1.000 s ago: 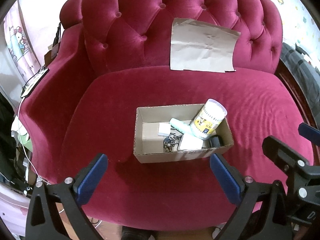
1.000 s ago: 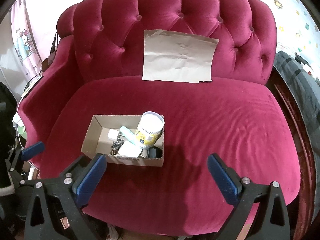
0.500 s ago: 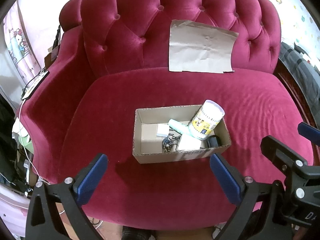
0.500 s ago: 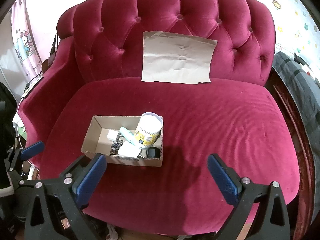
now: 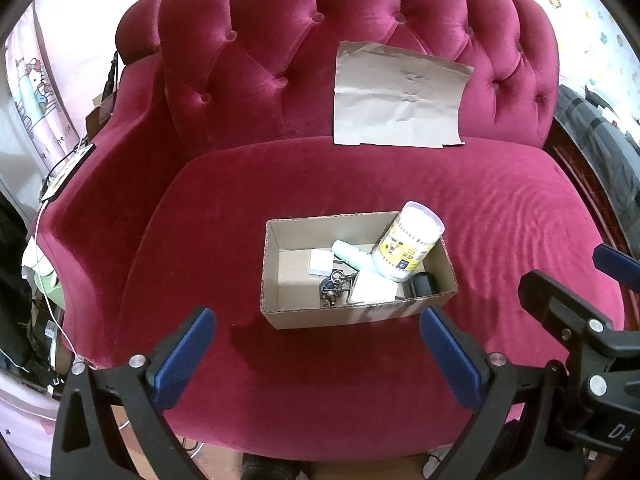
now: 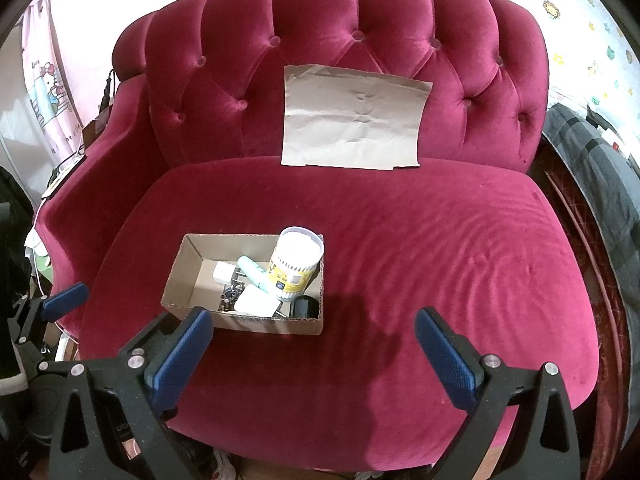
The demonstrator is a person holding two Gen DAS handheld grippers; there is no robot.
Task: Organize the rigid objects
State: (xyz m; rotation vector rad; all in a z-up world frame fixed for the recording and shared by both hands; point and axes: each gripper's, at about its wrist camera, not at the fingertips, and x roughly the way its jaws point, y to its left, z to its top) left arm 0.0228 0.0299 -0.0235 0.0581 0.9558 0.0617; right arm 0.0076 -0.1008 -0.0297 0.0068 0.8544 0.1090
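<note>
An open cardboard box [image 5: 276, 280] [image 6: 188, 276] sits on the crimson sofa seat. Inside it lean a cotton-swab canister [image 5: 408, 246] [image 6: 294, 262], a pale green tube [image 5: 352, 256] [image 6: 252, 270], small white blocks [image 5: 322, 262] [image 6: 256, 300], a bunch of keys [image 5: 334, 288] and a black item [image 5: 424, 284] [image 6: 306, 306]. My left gripper [image 5: 316, 324] hovers open just in front of the box, nothing between its blue pads. Further right, my right gripper [image 6: 314, 324] is open too, held over the seat's front with its left finger near the box's front wall.
A flat brown paper sheet [image 5: 400, 96] [image 6: 354, 118] leans on the tufted sofa back [image 6: 240, 64]. The sofa armrest [image 5: 88, 200] rises at left, with cables and clutter beyond. A grey blanket [image 6: 600, 168] lies off to the right. Bare velvet seat [image 6: 460, 264] spreads right of the box.
Both grippers have drawn slightly back and up from the sofa, so the box sits a bit lower and smaller in view. The box's contents have not moved.
</note>
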